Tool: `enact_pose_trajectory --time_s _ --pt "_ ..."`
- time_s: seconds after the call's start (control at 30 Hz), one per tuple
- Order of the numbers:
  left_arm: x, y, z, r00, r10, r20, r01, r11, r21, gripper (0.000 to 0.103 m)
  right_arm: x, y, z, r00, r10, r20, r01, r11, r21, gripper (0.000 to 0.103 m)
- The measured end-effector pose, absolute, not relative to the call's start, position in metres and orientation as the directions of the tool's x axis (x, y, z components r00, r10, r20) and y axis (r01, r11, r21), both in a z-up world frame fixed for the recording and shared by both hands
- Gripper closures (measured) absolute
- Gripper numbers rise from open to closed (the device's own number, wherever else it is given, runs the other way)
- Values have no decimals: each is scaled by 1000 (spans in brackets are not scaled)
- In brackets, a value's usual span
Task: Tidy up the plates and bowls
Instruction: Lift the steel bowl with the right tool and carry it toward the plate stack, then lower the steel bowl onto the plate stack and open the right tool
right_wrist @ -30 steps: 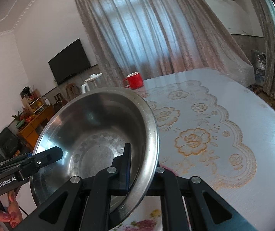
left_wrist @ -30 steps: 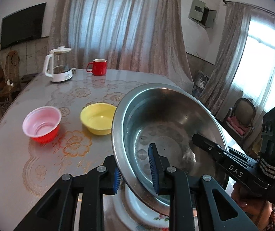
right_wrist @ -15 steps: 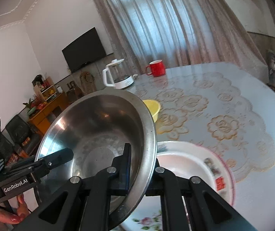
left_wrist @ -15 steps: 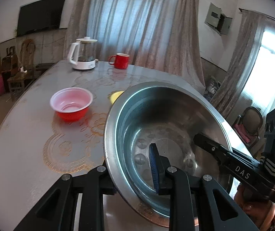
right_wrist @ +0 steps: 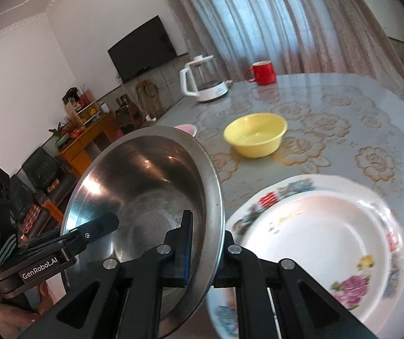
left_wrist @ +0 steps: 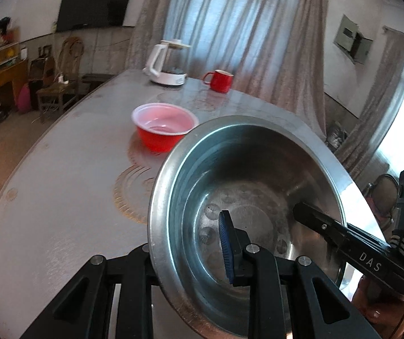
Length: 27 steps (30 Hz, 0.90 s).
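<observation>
A large steel bowl [left_wrist: 258, 180] [right_wrist: 145, 186] hangs tilted above the table, held by both grippers at opposite sides of its rim. My left gripper [left_wrist: 190, 254] is shut on the near rim, blue pad inside the bowl and the other finger hidden beneath it. My right gripper [right_wrist: 206, 248] is shut on the opposite rim. A floral white plate [right_wrist: 315, 240] lies on the table just right of the bowl. A yellow bowl [right_wrist: 255, 135] sits farther back. A red bowl [left_wrist: 163, 130] with a pale inside stands beyond the steel bowl's far rim.
A white kettle [left_wrist: 168, 67] [right_wrist: 202, 82] and a red mug [left_wrist: 220, 80] [right_wrist: 262, 72] stand at the table's far end. The table's left edge [left_wrist: 32, 152] curves close by, with a chair and cabinets beyond it. A hand [right_wrist: 12, 316] grips the left tool.
Both grippers carried the steel bowl leftward and slightly down, off the floral plate. The plate now shows to the right, and the yellow bowl has slipped behind the steel bowl in the left wrist view.
</observation>
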<state>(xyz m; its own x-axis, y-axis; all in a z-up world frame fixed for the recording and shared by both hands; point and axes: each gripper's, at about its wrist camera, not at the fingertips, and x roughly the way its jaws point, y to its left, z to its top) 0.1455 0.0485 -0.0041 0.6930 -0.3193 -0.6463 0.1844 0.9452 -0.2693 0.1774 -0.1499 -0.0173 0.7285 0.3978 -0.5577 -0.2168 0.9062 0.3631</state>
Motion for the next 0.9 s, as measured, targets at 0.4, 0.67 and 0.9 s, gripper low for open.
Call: enact_pose_trajectory --time_s 0.4,0.67,0.9 --pt "160 78 -34 662 -267 -701 102 958 -269 78 206 -111 -46 633 407 -659 -211 909 359 95" --pt "177 83 -52 630 -256 -733 79 960 -267 78 222 -100 -57 604 378 -702 -186 923 337 95" --pt "188 84 -59 617 -256 -744 72 960 -270 78 228 -94 -57 595 347 -725 -179 937 301 93"
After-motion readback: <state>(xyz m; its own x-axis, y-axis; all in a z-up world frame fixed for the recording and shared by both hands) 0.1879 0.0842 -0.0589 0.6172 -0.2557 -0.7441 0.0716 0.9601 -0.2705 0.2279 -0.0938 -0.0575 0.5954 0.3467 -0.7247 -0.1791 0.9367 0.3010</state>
